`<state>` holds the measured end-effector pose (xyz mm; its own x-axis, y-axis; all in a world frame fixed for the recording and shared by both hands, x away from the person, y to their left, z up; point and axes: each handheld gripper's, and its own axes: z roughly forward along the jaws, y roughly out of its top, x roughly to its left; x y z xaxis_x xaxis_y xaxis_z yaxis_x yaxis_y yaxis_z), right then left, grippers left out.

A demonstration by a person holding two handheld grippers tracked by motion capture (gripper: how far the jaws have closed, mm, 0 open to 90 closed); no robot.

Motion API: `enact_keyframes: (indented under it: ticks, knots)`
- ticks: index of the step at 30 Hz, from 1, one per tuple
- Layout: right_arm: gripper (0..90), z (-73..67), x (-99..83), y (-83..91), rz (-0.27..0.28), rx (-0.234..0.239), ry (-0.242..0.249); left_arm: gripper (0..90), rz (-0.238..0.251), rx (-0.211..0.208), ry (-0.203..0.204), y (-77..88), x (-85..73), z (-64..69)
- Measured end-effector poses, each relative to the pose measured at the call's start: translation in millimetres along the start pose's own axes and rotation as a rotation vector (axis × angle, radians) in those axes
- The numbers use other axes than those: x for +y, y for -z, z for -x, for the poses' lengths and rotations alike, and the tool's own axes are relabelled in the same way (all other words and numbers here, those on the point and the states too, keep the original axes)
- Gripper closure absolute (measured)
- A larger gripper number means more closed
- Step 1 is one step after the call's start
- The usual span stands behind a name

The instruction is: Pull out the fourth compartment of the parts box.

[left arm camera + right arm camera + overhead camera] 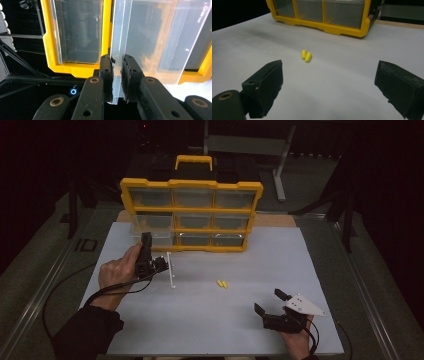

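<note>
The clear drawer (140, 37) is pinched at its front wall by my left gripper (117, 75), pulled partly out of the yellow organizer (192, 215); my right gripper (329, 82) rests spread wide on the white table (240, 320), facing two yellow capsules (306, 56) lying together.

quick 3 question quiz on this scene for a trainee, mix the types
1. True or false: the left tool is clamped on the wall of a clear drawer.
2. What lies on the white table ahead of the right tool?
A. two yellow capsules
B. a red screw
C. a blue cap
3. Fill in: the right tool's jaws stand ____.

Key
1. True; its pads press the drawer's thin wall.
2. A; the yellow capsules lie side by side, in front of the yellow organizer.
3. open
</note>
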<state>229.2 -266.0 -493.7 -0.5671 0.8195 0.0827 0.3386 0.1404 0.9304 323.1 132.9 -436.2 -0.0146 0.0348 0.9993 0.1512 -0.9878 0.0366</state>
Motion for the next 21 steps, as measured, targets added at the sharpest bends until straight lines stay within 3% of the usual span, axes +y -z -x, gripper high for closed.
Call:
enact_keyframes:
  ticks: [21]
  knots:
    - [8.0, -0.7, 0.0, -0.5, -0.003, 0.002, -0.003, 79.3, 0.012, 0.006, 0.006, 8.4, -3.8, 4.8]
